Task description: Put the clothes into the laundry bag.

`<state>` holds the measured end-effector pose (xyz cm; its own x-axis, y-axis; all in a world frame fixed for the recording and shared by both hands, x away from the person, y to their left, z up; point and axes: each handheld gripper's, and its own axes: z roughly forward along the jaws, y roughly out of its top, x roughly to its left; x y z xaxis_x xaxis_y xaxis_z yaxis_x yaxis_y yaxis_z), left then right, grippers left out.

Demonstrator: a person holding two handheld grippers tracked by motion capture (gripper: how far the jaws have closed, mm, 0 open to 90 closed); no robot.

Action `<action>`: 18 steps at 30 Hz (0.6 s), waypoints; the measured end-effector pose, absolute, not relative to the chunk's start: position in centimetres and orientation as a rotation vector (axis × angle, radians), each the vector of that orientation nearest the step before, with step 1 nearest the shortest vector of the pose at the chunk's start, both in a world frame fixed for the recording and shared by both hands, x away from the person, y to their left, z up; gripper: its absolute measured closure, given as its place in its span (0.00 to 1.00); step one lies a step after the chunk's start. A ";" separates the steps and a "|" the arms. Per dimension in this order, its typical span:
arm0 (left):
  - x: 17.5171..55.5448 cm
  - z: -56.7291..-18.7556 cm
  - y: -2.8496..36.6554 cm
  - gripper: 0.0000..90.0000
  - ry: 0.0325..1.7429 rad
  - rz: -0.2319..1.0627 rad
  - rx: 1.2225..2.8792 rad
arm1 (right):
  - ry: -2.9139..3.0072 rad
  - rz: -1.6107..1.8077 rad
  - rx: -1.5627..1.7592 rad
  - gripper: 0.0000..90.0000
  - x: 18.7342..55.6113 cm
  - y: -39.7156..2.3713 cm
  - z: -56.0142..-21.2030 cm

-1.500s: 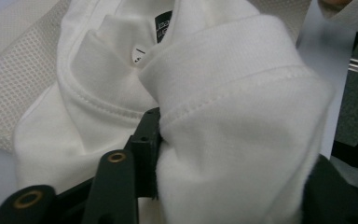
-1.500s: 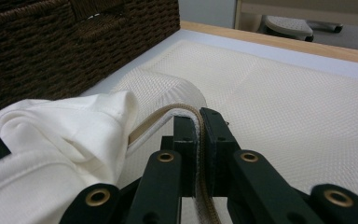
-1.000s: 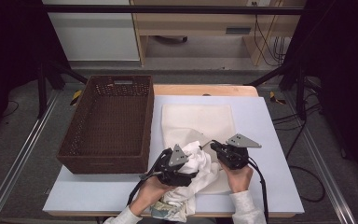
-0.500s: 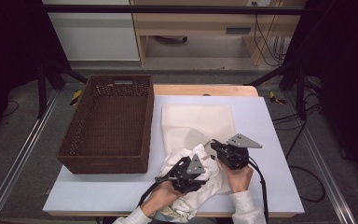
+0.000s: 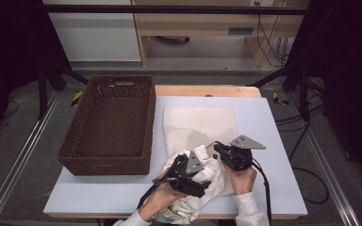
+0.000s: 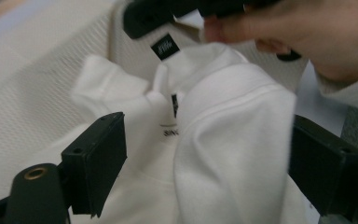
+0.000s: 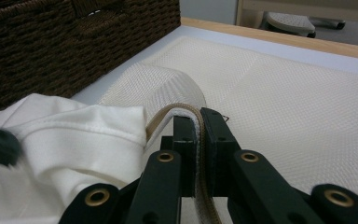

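- Right claw (image 7: pixel 198 154) is clamped tight on the rim of a cream mesh bag (image 5: pixel 198 123), lifting that edge, probably to hold the mouth open.
- Left claw (image 6: pixel 205 163) has just been opening; its jaws stand wide with a white garment (image 6: pixel 233 154) between them, pads not pressing.
- Garment lies bunched at the desk's (image 5: pixel 273 141) six o'clock edge, partly at the bag's mouth.
- Bag lies flat at desk centre.
- Brown wicker basket (image 5: pixel 111 122) sits at nine o'clock, just beside the bag.
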<state>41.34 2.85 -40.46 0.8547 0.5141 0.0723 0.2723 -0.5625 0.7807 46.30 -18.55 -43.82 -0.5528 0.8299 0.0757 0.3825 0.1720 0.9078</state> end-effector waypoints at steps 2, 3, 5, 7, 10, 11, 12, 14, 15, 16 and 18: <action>41.5 -39.7 3.6 0.14 0.588 0.392 2.168 | 2.013 1.355 1.138 0.95 46.3 -18.6 -43.8; 41.7 -39.4 4.0 0.14 0.600 0.417 2.156 | 2.013 1.355 1.138 0.95 46.3 -18.6 -43.8; 42.3 -39.6 4.6 0.13 0.641 0.491 2.165 | 2.014 1.354 1.140 0.94 46.3 -18.6 -43.8; 43.2 -40.5 4.8 0.12 0.671 0.457 2.200 | 2.016 1.354 1.138 0.94 46.3 -18.6 -43.8; 44.8 -42.5 4.7 0.11 0.716 0.350 2.247 | 2.023 1.349 1.141 0.94 46.3 -18.5 -43.8; 45.2 -42.9 4.7 0.11 0.725 0.317 2.251 | 2.023 1.349 1.141 0.94 46.3 -18.5 -43.8; 45.4 -43.3 4.7 0.12 0.730 0.285 2.246 | 2.025 1.347 1.141 0.94 46.3 -18.5 -43.9; 45.7 -43.6 4.7 0.34 0.730 0.257 2.253 | 2.033 1.343 1.138 0.94 46.4 -18.4 -44.0; 45.7 -43.8 4.7 0.45 0.724 0.263 2.253 | 2.034 1.341 1.139 0.94 46.4 -18.3 -44.0; 45.7 -43.8 4.7 0.45 0.719 0.275 2.259 | 2.034 1.341 1.139 0.94 46.4 -18.3 -44.0; 45.2 -43.7 4.7 0.68 0.697 0.314 2.259 | 2.033 1.340 1.135 0.94 46.4 -18.3 -44.0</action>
<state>45.25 4.66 -43.74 0.8225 0.5686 0.0146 0.3879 -0.5795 0.7168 46.40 -18.28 -44.00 -0.5594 0.8262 0.0677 0.3880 0.1888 0.9021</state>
